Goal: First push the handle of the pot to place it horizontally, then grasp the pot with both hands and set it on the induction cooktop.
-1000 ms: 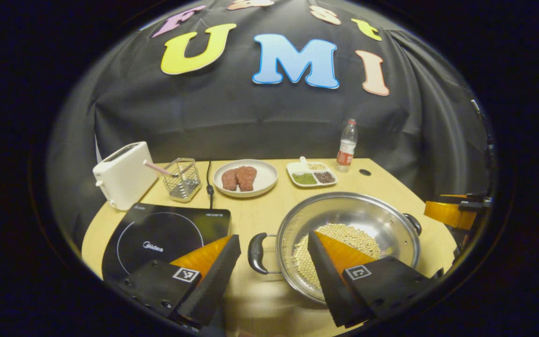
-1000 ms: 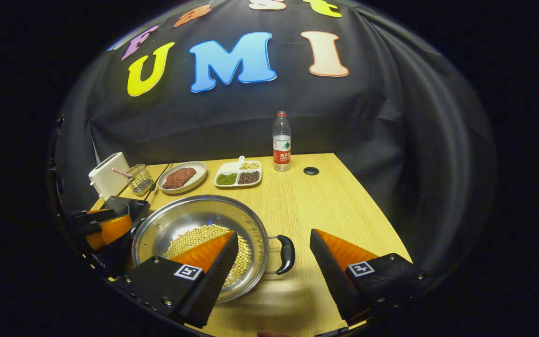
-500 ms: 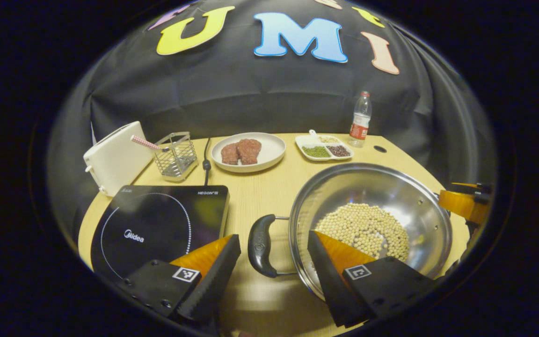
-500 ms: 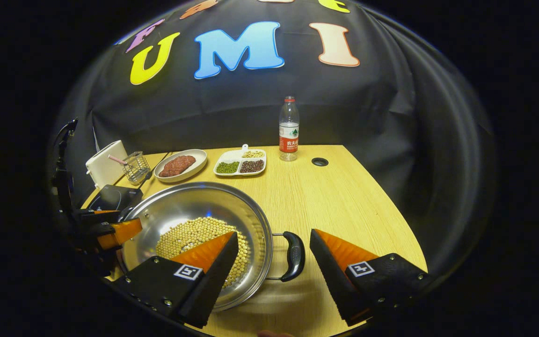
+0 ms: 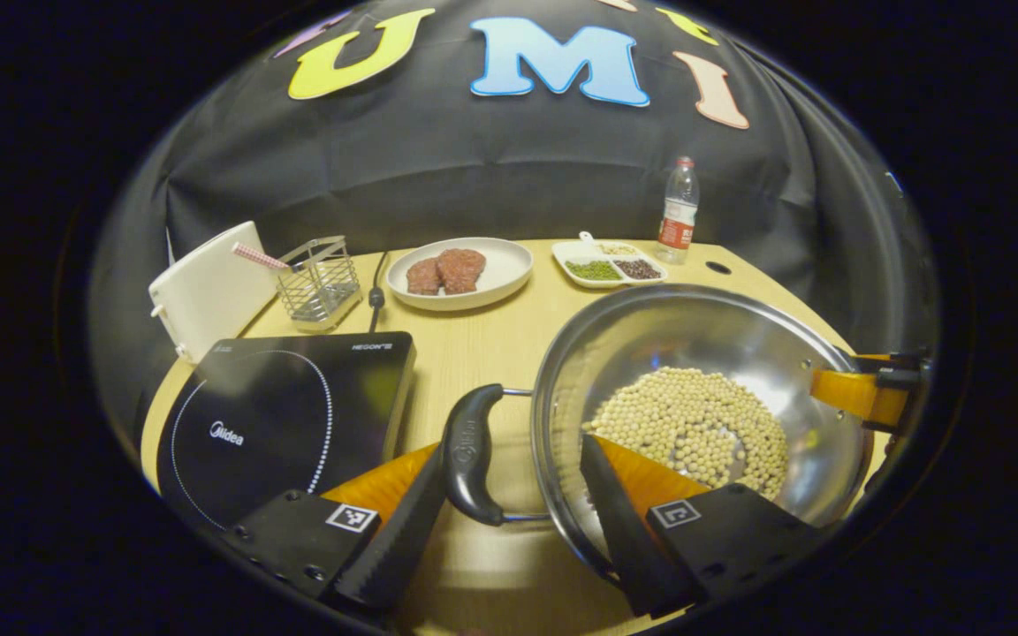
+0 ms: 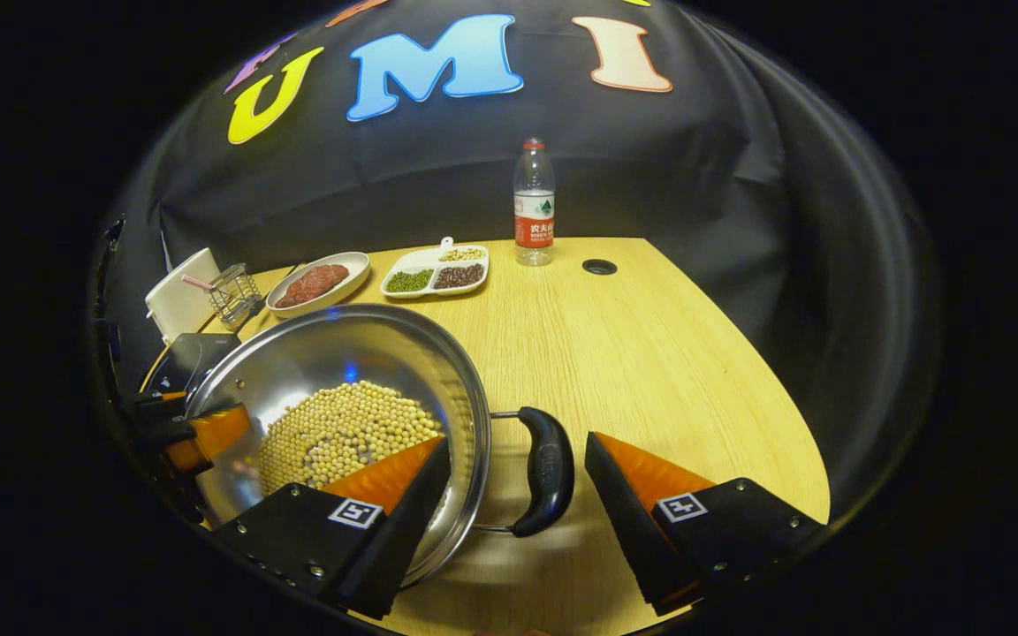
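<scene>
A wide steel pot (image 5: 668,331) with soybeans (image 5: 695,424) in it stands on the wooden table. Its two black handles point left and right. My left gripper (image 5: 512,452) is open. The pot's left handle (image 5: 471,455) lies between its fingers, close against the left finger, and the right finger overlaps the rim. My right gripper (image 6: 516,446) is open too, with the right handle (image 6: 544,468) in its gap and its left finger over the pot (image 6: 341,349). The black induction cooktop (image 5: 288,411) lies left of the pot. Each view shows the other gripper at the pot's far side.
At the back stand a white toaster (image 5: 208,287), a wire basket (image 5: 319,283), a plate of meat (image 5: 460,269), a divided dish of beans (image 5: 611,263) and a water bottle (image 5: 677,212). A cable (image 5: 376,296) runs to the cooktop. The table (image 6: 650,353) is bare right of the pot.
Both grippers have come forward and down onto the pot. Each handle, ahead of the fingertips before, now sits between the open fingers. The pot appears not to have shifted.
</scene>
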`<state>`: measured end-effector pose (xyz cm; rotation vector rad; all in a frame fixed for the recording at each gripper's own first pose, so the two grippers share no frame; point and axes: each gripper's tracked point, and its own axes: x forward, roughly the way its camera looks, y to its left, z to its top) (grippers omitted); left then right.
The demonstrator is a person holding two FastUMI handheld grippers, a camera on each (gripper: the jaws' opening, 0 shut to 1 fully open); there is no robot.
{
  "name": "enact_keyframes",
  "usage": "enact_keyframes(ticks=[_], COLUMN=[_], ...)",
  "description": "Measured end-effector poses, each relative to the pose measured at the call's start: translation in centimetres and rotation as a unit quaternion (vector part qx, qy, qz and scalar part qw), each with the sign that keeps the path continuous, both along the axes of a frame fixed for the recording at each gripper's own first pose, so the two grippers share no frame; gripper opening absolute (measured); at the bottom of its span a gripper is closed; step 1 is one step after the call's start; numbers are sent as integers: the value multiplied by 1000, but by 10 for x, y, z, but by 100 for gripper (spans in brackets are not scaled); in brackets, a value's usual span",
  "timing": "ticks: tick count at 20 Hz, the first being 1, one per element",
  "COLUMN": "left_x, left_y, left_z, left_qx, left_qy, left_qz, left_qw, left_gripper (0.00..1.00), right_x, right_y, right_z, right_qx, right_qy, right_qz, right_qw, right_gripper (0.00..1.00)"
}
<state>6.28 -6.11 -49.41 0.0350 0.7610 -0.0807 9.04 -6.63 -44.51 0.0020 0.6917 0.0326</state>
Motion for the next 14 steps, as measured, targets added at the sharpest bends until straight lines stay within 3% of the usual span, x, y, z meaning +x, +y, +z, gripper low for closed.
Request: enact_keyframes(ticks=[2,3,4,6,7,9,10,14], left_x=[2,3,4,5,4,3,4,-1], left_y=[0,0,2,4,4,4,5,7], left_z=[-1,-1,0,-3,-2,-2,-3,0], left_qx=[8,7,6,4,5,7,7,-10], left_qy=[-3,-4,-5,0,2,6,8,14], left_qz=[1,2,8,22,23,24,26,42], left_qw=[1000,1000,1000,1000,1000,1000,1000,999], left_gripper=[92,92,95,88,80,77,83,70], right_x=[0,-1,-3,0,-1,-1,-1,-2], right_y=[-2,1,4,3,2,2,2,2], right_z=[-6,-10,-13,-15,-15,-15,-14,-13], right_qx=[-10,-6,-5,-12,-13,-11,-10,1], right_qy=[4,5,15,16,18,21,22,22], right_qz=[-4,-3,-1,-11,-12,-18,-20,-28], right_qw=[1000,1000,1000,1000,1000,1000,1000,999], right_gripper=[94,94,79,75,75,75,71,67])
